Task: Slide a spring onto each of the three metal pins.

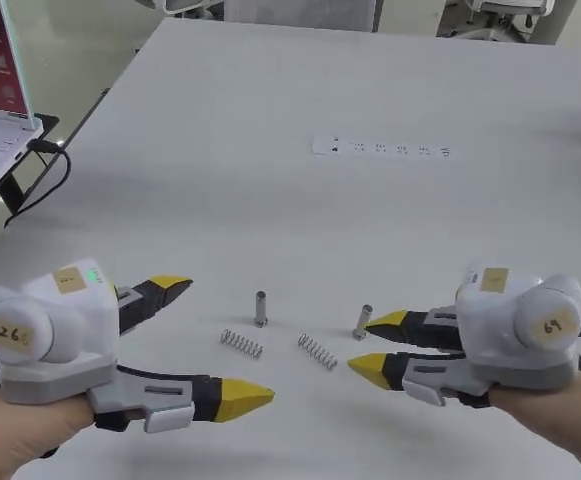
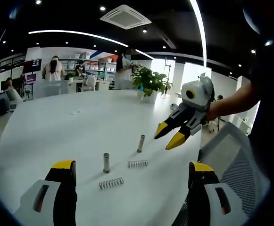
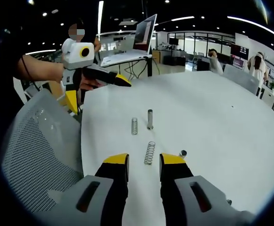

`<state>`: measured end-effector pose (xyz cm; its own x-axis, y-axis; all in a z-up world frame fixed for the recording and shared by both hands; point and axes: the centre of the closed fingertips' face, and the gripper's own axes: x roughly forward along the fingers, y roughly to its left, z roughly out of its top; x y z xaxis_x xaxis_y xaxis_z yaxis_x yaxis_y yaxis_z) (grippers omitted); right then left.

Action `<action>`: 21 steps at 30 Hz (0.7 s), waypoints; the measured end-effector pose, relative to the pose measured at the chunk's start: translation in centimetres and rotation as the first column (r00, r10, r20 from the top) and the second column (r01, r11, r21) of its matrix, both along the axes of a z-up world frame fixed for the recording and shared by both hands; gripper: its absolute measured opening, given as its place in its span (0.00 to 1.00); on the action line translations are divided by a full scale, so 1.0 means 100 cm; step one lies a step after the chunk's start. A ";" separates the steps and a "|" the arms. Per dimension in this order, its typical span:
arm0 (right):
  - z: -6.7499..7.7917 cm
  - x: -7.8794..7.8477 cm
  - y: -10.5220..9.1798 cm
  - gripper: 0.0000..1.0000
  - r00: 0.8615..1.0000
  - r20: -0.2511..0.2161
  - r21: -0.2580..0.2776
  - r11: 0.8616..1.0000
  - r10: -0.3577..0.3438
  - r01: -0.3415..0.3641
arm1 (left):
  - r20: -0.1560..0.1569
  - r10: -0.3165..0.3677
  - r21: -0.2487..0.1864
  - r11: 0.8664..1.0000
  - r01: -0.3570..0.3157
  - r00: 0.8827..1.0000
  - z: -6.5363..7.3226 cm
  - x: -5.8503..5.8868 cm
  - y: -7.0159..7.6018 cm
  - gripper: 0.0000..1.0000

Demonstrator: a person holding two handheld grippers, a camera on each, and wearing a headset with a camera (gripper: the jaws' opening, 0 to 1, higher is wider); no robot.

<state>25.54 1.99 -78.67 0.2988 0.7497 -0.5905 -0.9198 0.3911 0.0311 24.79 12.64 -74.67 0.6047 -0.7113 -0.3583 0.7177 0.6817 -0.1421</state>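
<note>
Bench: white, with the parts grouped toward its near edge, mid-width.

Left gripper: jaws spread wide and empty, flanking the parts, apparently held ready.

Right gripper: jaws narrowed but apart and empty, lined up on one spring, likely to pick it up.

First pin stands upright. Second pin stands just beside the right jaws.

Other spring lies loose on the bench. Neither spring is fitted.

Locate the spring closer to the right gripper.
In the head view the spring lies on the white table just left of the right gripper, beside the nearer pin; in the right gripper view it lies just ahead of the jaws.
</note>
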 end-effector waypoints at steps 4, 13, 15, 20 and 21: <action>-0.013 0.000 0.007 0.23 1.000 -0.010 -0.022 1.000 -0.003 0.003 | -0.003 -0.001 0.003 1.000 0.001 1.000 -0.001 -0.001 0.000 0.96; -0.026 0.009 0.016 0.20 1.000 -0.017 -0.056 0.998 -0.022 0.021 | -0.010 0.004 0.003 1.000 -0.004 1.000 -0.003 -0.003 0.002 0.96; -0.030 0.012 0.017 0.19 0.999 -0.029 -0.058 0.997 -0.043 0.042 | -0.010 0.005 0.004 1.000 -0.005 1.000 -0.003 -0.002 0.003 0.96; -0.037 0.014 0.025 0.19 0.998 -0.034 -0.058 0.997 -0.047 0.045 | -0.012 0.008 -0.001 1.000 -0.008 1.000 -0.004 -0.003 0.003 0.96; -0.039 0.015 0.025 0.18 0.998 -0.030 -0.069 0.997 -0.049 0.047 | -0.012 0.007 -0.001 1.000 -0.007 1.000 -0.004 -0.003 0.002 0.96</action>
